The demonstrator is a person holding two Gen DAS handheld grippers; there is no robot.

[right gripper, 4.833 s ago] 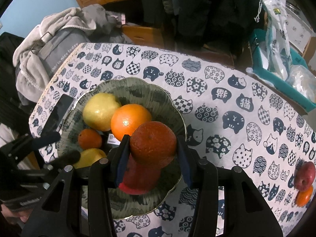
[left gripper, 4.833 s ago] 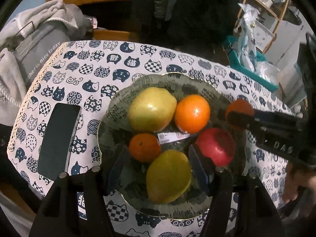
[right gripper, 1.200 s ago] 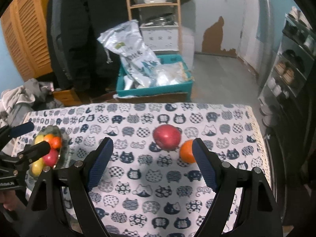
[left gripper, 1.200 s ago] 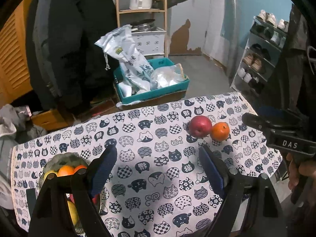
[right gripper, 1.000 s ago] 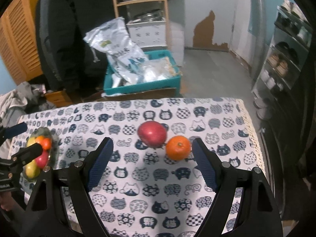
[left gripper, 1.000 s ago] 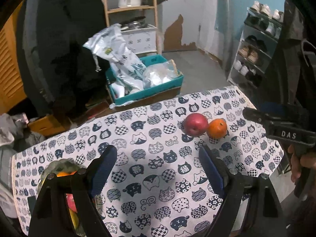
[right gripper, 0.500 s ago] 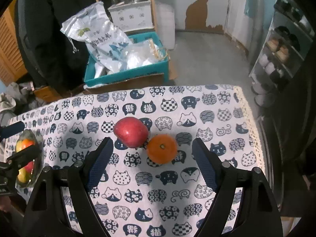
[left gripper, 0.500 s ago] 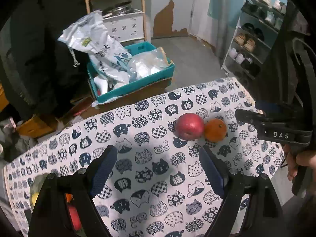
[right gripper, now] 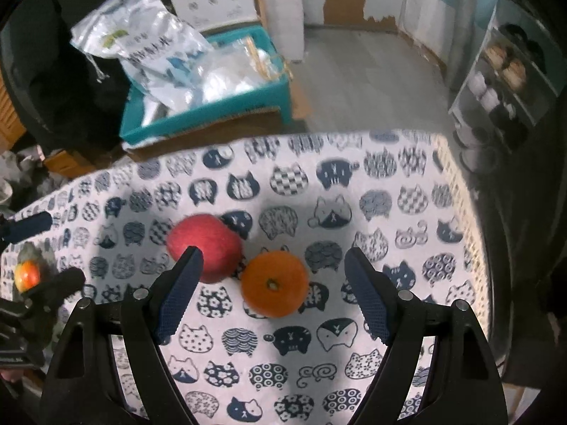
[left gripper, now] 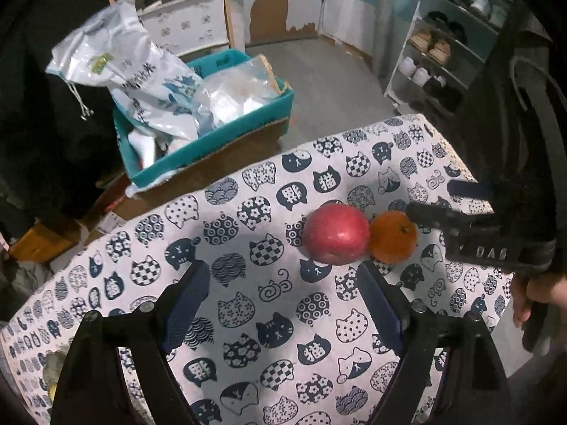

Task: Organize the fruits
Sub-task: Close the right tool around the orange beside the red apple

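Both tongs, left (left gripper: 280, 297) and right (right gripper: 271, 292), gape wide and empty. The apple (right gripper: 205, 247) touches the orange (right gripper: 274, 284) at its ten o'clock, so closing on one could nudge the other rolling.

Left gripper (left gripper: 283, 301) is wide open over the cat-print tablecloth (left gripper: 248, 318) with nothing between the jaws. A red apple (left gripper: 336, 233) sits touching an orange (left gripper: 393, 236) just past the gripper's right finger. The right gripper (left gripper: 436, 202) pokes in from the right, tips by the orange, a hand (left gripper: 535, 297) gripping it. Behind the table there's a teal bin (left gripper: 212, 141) stuffed with plastic bags (left gripper: 141, 71).
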